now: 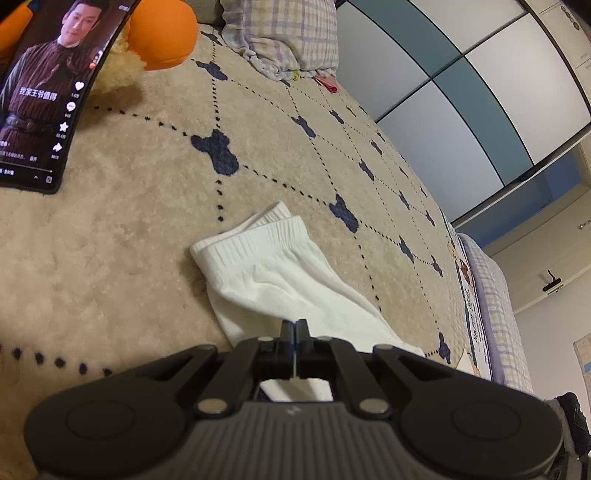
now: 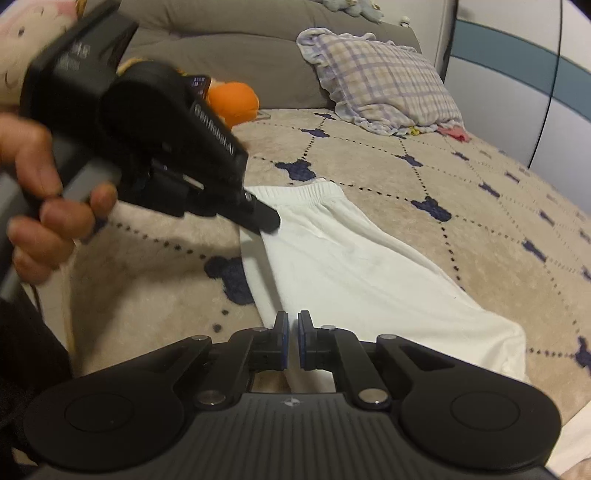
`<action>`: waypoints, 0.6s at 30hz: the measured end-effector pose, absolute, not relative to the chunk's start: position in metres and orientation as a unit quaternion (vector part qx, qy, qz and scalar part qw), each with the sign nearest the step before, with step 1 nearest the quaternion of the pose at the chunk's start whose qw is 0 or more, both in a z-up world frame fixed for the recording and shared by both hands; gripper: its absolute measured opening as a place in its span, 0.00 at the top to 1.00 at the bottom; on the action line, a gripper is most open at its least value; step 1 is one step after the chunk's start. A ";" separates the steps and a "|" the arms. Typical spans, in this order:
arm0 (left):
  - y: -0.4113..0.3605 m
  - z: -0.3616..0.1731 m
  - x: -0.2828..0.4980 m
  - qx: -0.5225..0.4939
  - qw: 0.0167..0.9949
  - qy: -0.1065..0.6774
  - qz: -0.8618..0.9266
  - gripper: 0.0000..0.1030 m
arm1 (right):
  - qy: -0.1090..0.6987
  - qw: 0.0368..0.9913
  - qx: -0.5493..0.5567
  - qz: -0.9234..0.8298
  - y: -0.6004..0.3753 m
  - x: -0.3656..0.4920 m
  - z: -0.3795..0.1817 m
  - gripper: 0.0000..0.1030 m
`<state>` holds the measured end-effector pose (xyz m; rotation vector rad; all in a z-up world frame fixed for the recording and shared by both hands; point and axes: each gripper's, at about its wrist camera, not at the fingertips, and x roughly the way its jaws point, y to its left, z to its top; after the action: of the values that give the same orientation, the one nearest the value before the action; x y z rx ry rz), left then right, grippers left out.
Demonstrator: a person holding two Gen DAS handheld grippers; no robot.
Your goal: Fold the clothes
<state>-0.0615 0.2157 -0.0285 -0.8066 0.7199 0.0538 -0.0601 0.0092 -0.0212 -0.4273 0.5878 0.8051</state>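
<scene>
A white garment (image 1: 280, 273) (image 2: 369, 266) with a ribbed waistband lies flat on a beige fleece blanket (image 1: 129, 258) (image 2: 480, 206) with dark dotted lines. My left gripper (image 1: 295, 326) is shut, pinching the garment's left edge just below the waistband. In the right wrist view the left gripper (image 2: 271, 221) is held by a hand (image 2: 37, 206) at the upper left. My right gripper (image 2: 293, 325) sits on the same left edge at the near end. Its blue pads stand a narrow slit apart with white fabric in the slit.
A phone (image 1: 40, 99) playing a video stands at the far left. An orange plush toy (image 1: 162, 33) (image 2: 236, 99) and a checked pillow (image 1: 284, 33) (image 2: 380, 81) lie at the far end against a grey headboard (image 2: 240, 48). Wardrobe doors (image 1: 480, 92) run along the right.
</scene>
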 end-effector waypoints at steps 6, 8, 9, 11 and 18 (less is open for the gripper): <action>0.216 -0.028 -0.061 -0.387 0.856 0.342 0.028 0.99 | 0.263 0.859 -0.211 0.385 0.008 -0.067 -0.020 0.69; 0.216 -0.027 -0.062 -0.388 0.856 0.339 0.027 0.99 | 0.253 0.861 -0.218 0.383 0.010 -0.069 -0.020 0.70; 0.216 -0.026 -0.063 -0.389 0.857 0.336 0.027 1.00 | 0.251 0.863 -0.221 0.379 0.011 -0.069 -0.021 0.70; 0.216 -0.024 -0.065 -0.389 0.859 0.331 0.028 1.00 | 0.247 0.866 -0.234 0.367 0.013 -0.069 -0.024 0.74; 0.220 -0.026 -0.067 -0.386 0.858 0.335 0.042 1.00 | 0.230 0.866 -0.262 0.357 0.003 -0.076 -0.019 0.98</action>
<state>-0.0666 0.2200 -0.0265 -0.8107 0.7041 0.0881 -0.0757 0.0034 -0.0185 -0.5490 0.4819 0.7486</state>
